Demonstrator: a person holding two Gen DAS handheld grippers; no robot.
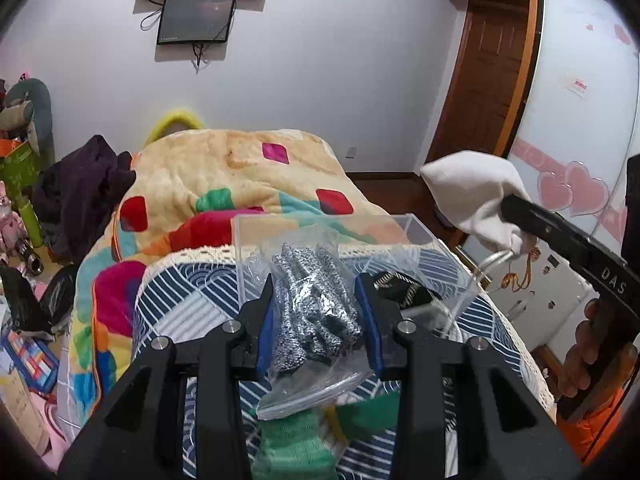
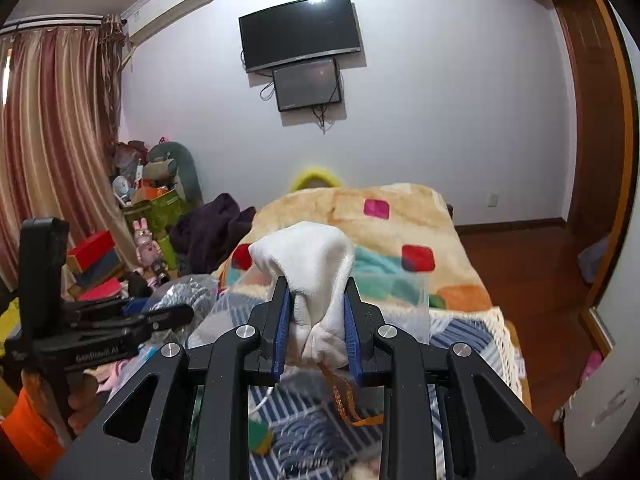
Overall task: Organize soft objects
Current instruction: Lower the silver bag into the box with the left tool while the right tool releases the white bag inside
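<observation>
A: Start on the left. What do the left tongs (image 1: 316, 320) have?

B: They pinch a clear bag of grey speckled knit (image 1: 316, 300), the blue pads pressed against both its sides. The bag hangs lengthwise along the tongs, its top pointing ahead and its loose plastic tail drooping back toward the handle.

A: And what lies ahead of it?

B: The clear box (image 1: 400, 236), standing on the striped cover (image 1: 192, 312) of the bed. Its open top sits just beyond and slightly right of the bag. Something dark (image 1: 404, 290) already lies inside it.

A: So the left side is nearer the box?

B: I judge so. The bag is almost over the near wall; a short push forward and a drop would place it.

A: Now the right.

B: The right tongs (image 2: 316, 320) are closed on a white pouch (image 2: 308, 264), gripping it low near its drawn neck, with the body puffing upward past the tips. An orange cord (image 2: 344, 400) dangles beneath.

A: Where is it relative to the box?

B: From the left view the pouch (image 1: 472, 192) floats up and to the right of the box, well clear of the rim. It would need to come leftward and down.

A: Risk?

B: Both loads meeting over one opening; one probably ought to go first.
</observation>
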